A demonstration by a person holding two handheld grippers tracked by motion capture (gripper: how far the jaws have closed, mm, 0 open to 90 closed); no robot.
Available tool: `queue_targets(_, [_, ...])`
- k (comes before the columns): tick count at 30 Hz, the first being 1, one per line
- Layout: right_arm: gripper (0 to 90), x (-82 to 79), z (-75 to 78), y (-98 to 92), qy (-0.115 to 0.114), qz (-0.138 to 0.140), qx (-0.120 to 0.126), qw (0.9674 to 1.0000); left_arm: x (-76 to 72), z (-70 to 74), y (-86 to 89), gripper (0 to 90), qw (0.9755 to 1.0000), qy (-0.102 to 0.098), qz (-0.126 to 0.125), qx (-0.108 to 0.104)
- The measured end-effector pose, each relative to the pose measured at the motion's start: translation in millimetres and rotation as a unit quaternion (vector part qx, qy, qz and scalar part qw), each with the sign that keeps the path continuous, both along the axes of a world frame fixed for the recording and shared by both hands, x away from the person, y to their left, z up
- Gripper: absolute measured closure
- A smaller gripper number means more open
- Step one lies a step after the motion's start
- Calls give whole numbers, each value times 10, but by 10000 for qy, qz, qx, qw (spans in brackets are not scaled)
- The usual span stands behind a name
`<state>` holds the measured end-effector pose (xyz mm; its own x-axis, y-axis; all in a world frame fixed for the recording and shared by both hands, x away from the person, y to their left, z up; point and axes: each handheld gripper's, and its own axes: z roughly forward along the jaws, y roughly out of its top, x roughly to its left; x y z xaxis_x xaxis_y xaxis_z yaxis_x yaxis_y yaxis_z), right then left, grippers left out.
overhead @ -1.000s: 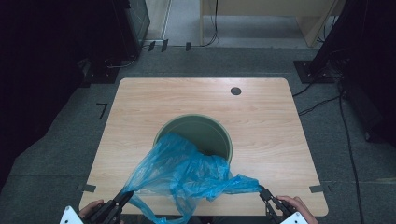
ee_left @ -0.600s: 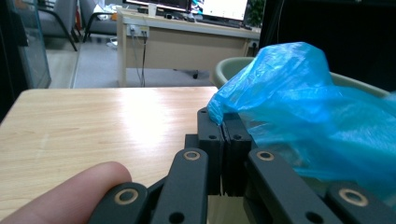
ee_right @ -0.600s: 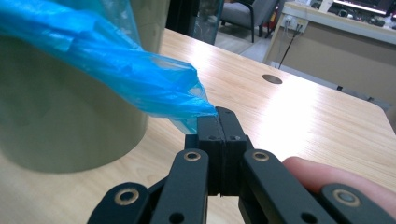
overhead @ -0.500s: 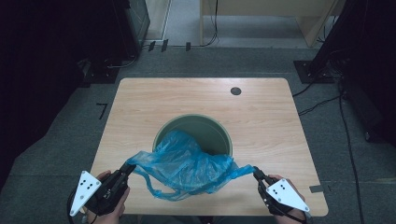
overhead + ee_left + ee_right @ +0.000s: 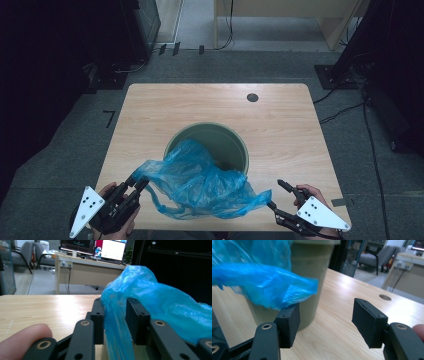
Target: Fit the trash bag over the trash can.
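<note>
Grey carpet surrounds a light wooden worktop (image 5: 165, 115) that has a small dark round grommet (image 5: 252, 97) near its far edge. At the worktop's middle stands a round green bin (image 5: 235, 145); its far side looks empty inside, while a crumpled blue plastic bag (image 5: 200, 182) drapes over its near-left rim and spills toward the near edge. The left gripper (image 5: 138, 184), held near the near-left corner, has its jaws closed on a fold of the bag's left end, the plastic bunched between the two black pads. The right gripper (image 5: 276, 194), near the near-right corner, has its jaws spread wide; the bag's right tip lies on or against its left pad (image 5: 288, 320), and nothing sits between the pads
</note>
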<state>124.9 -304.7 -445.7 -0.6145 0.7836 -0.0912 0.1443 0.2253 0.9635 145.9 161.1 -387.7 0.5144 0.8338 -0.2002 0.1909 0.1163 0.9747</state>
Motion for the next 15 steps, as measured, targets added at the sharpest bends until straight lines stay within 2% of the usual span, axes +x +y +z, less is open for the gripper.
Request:
queue_targets(3, [399,5,-31,-30,27,-43,-68,10000,18,-5,10,652,10000,38,40,-5])
queue_targets(6, [394,20,-76,-77,45,-106,-145,9998,31,-25,21,696,10000,90,-29,-8])
queue_targets(7, [388,28,-99,-91,59,-129,-179,9997,33,-32,19,730,10000,92,-27,1])
queue_targets(8, [385,62,-153,-136,108,-167,-217,9996,42,-40,20,804,9999,128,-36,4])
queue_targets(10, [390,104,-203,-177,196,-358,-270,9988,45,-41,20,844,9999,144,-52,-19])
queue_targets(12, [394,116,-215,-198,197,-453,-243,9985,46,-38,13,853,9999,132,-70,-56])
queue_targets(14, [407,121,-197,-227,110,-607,-101,9980,45,-27,-3,869,9998,126,-125,-82])
queue_targets(15, [427,104,-129,-227,-19,-743,141,9971,43,-11,-32,880,9997,94,-216,-118])
